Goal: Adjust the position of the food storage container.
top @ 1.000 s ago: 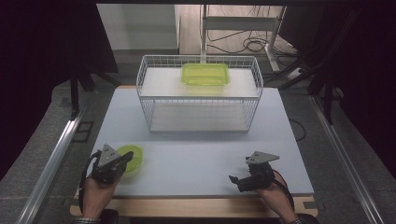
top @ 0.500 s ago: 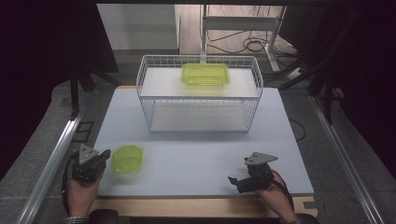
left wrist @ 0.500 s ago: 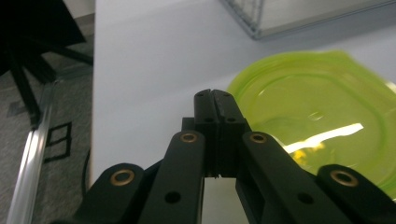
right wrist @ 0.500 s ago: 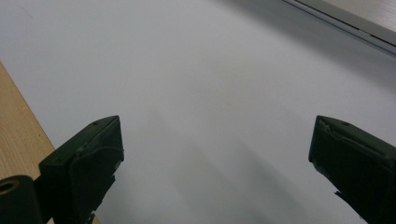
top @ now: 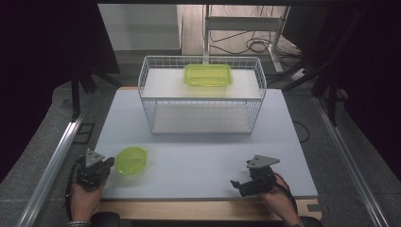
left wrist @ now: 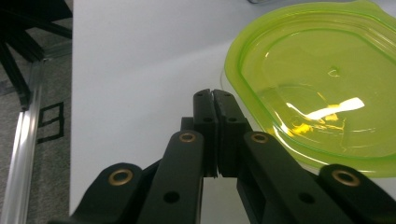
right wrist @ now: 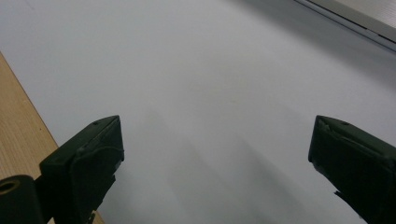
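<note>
A round yellow-green plastic lid (top: pixel 131 161) lies flat on the white table, near its front left. My left gripper (top: pixel 109 163) sits just left of the lid, shut with nothing between its jaws. In the left gripper view the closed fingertips (left wrist: pixel 212 95) point past the lid (left wrist: pixel 317 88), which lies to their right. My right gripper (top: pixel 236 185) rests at the front right, open and empty. In its own view the right gripper (right wrist: pixel 217 135) has its jaws spread wide over bare tabletop. A rectangular yellow-green container (top: pixel 208 74) sits on the upper level of a white wire rack (top: pixel 202 127).
The wire rack stands at the back middle of the white table (top: pixel 203 156). A wooden strip (top: pixel 189 208) runs along the table's front edge. A metal rail (top: pixel 52 165) runs down the left side, and cables lie on the floor behind.
My left gripper has drawn back to the left, off the green lid, and sunk toward the table. The lid stays where it was. The right gripper has not moved.
</note>
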`<state>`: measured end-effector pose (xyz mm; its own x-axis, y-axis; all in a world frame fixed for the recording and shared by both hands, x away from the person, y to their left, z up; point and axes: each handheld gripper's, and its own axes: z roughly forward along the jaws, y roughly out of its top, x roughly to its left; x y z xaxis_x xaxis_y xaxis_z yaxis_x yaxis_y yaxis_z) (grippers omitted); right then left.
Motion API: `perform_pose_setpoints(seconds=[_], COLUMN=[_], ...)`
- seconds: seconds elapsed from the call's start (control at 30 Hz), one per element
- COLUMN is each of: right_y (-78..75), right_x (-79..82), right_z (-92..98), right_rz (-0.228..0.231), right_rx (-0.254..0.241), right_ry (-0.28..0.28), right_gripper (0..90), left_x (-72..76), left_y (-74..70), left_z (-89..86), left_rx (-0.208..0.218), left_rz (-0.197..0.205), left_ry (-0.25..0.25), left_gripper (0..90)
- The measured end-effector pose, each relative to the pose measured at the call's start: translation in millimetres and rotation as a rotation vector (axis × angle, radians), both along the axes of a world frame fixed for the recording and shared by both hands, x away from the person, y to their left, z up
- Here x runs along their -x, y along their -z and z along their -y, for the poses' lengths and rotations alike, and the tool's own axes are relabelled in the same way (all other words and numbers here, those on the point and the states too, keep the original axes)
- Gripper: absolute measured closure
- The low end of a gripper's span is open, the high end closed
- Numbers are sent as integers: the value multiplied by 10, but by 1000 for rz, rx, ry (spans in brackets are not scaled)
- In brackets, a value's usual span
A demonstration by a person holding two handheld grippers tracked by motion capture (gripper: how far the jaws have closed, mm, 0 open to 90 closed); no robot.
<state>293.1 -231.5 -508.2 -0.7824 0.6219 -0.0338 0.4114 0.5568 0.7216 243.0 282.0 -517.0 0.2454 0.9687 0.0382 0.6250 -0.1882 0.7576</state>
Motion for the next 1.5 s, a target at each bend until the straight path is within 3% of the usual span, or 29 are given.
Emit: perform_pose_setpoints(seconds=[0.3, 0.63, 1.1, 1.3, 1.5], right_y=[6, 10, 13, 12, 18], right_x=[2, 5, 6, 7, 7], right_z=[-6, -12, -17, -23, -24], right_rz=[-1, -1, -1, -2, -6], right_rx=[6, 11, 12, 13, 14], right_ry=[-3, -6, -9, -8, -10], right_gripper=[37, 37, 37, 37, 37], left_x=[-39, -124, -190, -291, -424], left_y=[-1, 28, 103, 123, 133], left_z=[158, 438, 502, 659, 861], left_rx=[-14, -23, 8, 16, -5], left_rz=[-12, -28, -76, -88, -85], left_ry=[40, 124, 172, 219, 266], left_gripper=[895, 894, 895, 894, 888])
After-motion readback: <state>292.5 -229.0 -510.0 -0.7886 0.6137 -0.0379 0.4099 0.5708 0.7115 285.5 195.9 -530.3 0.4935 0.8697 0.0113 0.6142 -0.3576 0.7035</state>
